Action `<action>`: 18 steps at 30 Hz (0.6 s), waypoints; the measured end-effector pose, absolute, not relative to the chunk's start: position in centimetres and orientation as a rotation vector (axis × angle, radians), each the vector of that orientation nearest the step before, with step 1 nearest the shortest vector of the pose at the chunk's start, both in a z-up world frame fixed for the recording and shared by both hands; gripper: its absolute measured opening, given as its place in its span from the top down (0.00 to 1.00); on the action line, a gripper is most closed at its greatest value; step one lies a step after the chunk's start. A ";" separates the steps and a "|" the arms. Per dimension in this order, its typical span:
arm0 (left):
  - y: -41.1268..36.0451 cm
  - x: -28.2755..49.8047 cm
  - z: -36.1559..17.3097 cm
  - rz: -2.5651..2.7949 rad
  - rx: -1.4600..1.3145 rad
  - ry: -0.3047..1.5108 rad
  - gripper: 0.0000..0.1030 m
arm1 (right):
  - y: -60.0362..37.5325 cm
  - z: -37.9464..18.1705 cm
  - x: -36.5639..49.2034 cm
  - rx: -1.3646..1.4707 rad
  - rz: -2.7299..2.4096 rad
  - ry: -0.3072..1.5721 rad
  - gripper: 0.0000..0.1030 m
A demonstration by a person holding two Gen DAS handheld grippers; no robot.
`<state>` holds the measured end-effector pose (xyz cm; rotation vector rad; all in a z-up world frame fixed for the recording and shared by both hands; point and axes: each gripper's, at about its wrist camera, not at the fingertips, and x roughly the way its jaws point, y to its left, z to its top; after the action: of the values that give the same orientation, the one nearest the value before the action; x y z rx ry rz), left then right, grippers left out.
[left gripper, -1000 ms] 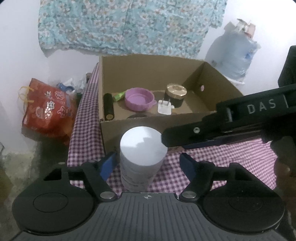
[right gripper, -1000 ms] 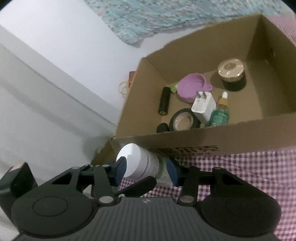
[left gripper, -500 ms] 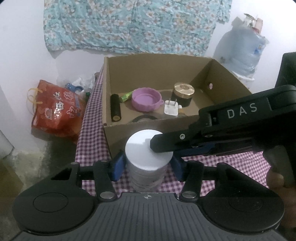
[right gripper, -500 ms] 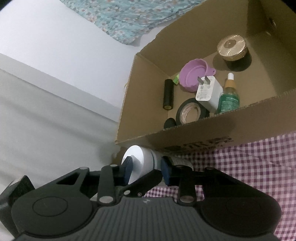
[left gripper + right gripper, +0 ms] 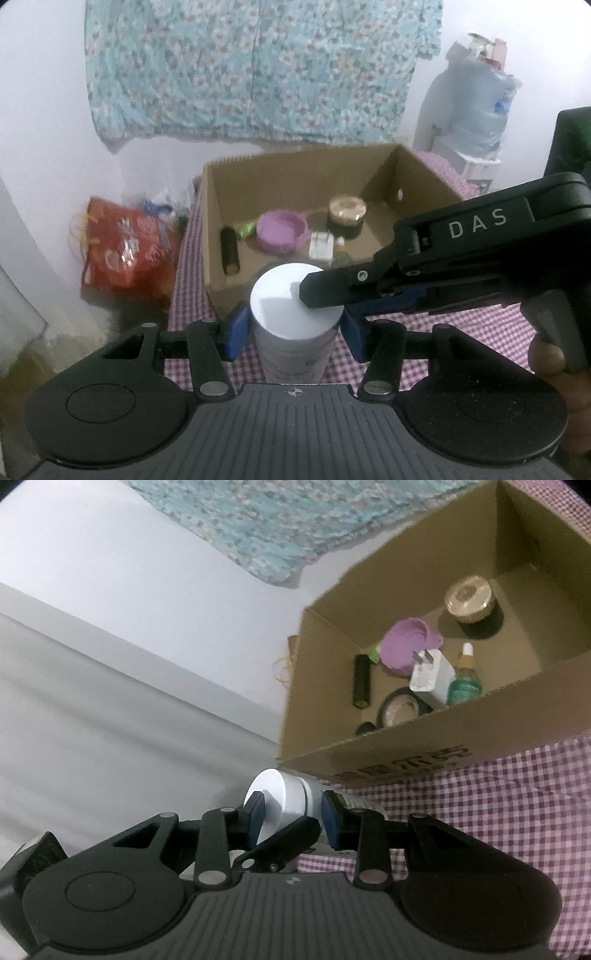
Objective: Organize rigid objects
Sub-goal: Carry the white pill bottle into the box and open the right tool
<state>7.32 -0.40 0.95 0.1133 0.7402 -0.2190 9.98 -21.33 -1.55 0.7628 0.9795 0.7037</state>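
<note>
A white-capped bottle is held upright above the checked tablecloth, in front of the cardboard box. My left gripper is shut on the bottle's body just below the cap. My right gripper is shut on the same bottle at its white cap, coming in from the right; its black body crosses the left wrist view. The box holds a purple dish, a white plug, a green dropper bottle, a gold-lidded jar, a black tube and a tape roll.
A red bag lies on the floor left of the table. A large water bottle stands at the back right. A floral cloth hangs on the wall behind the box.
My left gripper has closed on the bottle's body and the bottle has risen with both grippers on it. The box now looks farther away and lower.
</note>
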 end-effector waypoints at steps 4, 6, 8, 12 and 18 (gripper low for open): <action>-1.6 6.8 4.0 -0.231 0.137 0.678 0.50 | -22.5 1.1 9.5 0.762 0.730 0.925 0.64; -2.4 7.2 5.4 -0.249 0.140 0.648 0.50 | -23.3 2.7 9.5 0.766 0.735 0.884 0.64; -3.4 7.9 6.7 -0.273 0.134 0.621 0.50 | -24.4 4.3 9.7 0.761 0.732 0.840 0.64; -6.3 10.1 8.1 -0.328 0.110 0.581 0.50 | -27.1 7.0 10.9 0.743 0.701 0.764 0.64; -10.8 14.6 6.9 -0.431 0.053 0.599 0.50 | -31.2 7.7 14.3 0.721 0.605 0.722 0.64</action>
<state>14.62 -10.85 6.92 0.0528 0.5993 -0.4313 14.28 -31.16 7.69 0.7213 0.7225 0.6050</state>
